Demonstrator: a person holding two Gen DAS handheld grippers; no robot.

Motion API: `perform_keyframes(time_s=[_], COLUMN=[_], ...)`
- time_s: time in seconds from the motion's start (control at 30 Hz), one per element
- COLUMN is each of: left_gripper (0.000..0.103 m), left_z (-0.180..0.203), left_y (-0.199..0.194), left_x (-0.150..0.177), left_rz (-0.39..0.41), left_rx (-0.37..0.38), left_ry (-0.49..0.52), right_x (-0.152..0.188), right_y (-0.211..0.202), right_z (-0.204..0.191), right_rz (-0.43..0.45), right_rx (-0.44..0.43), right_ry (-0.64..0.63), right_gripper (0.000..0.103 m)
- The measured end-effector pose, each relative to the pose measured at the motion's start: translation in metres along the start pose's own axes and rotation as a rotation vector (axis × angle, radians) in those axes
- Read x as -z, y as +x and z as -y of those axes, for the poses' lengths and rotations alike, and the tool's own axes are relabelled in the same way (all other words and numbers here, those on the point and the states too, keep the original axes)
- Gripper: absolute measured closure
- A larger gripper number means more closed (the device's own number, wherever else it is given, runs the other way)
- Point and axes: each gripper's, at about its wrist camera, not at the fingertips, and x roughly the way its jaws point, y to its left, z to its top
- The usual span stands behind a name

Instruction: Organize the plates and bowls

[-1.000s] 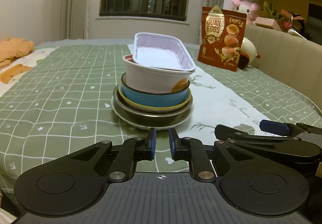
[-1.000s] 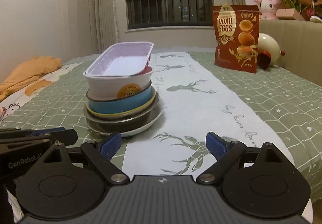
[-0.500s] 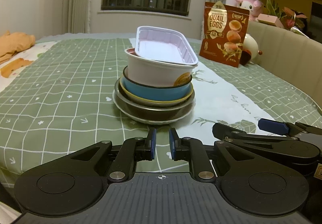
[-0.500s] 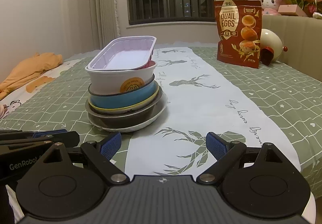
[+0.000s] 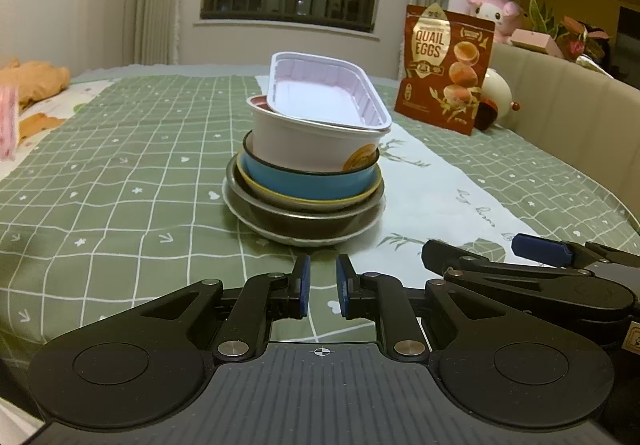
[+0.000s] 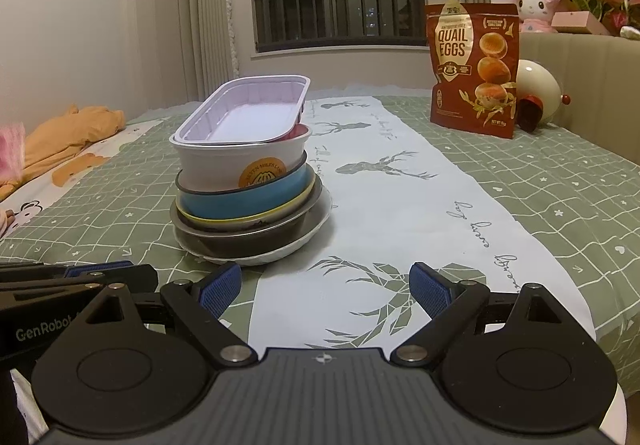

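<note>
Standing just ahead of both tongs, the stack of dishes (image 5: 304,181) rests on the green checked tablecloth (image 5: 120,173), its right edge overlapping the white deer-print runner (image 6: 400,197). From the bottom up it holds a white plate (image 5: 304,239), a dark metal bowl (image 5: 304,219), a yellow-rimmed dish (image 5: 280,199), a blue bowl (image 5: 308,183), a white paper tub (image 5: 304,147) with an orange round label, and a pale oblong plastic tray (image 5: 324,93) lying tilted across the tub's mouth.

The left gripper (image 5: 321,287) sits low and close to the stack's base, its blue-padded fingers nearly together with only a narrow slot between them and nothing held. The right gripper (image 6: 324,287) has its fingers spread wide apart — empty too — with the stack ahead of its left finger and the runner between the two. Each tool shows at the other's side: the right one at the right edge of the left wrist view, the left one at the lower left of the right wrist view.

Farther ahead and to the right, a red bag of quail eggs (image 6: 474,69) stands upright, with a cream egg-shaped toy (image 6: 538,93) just behind it. Off to the far left lies an orange cloth (image 6: 68,133).
</note>
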Motion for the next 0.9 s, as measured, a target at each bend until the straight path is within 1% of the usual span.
perform_keyframes(time_s=[0.9], left_gripper=[0.086], left_z=[-0.0006], left_y=[0.0020], left_x=[0.0022], left_rz=[-0.005], left_rx=[-0.019], left_ry=[-0.009], right_x=[0.0011], right_y=[-0.0008], right_z=[-0.0006], right_rz=[-0.001], right_rx=[-0.009], right_ry=[0.000], right_gripper=[0.011])
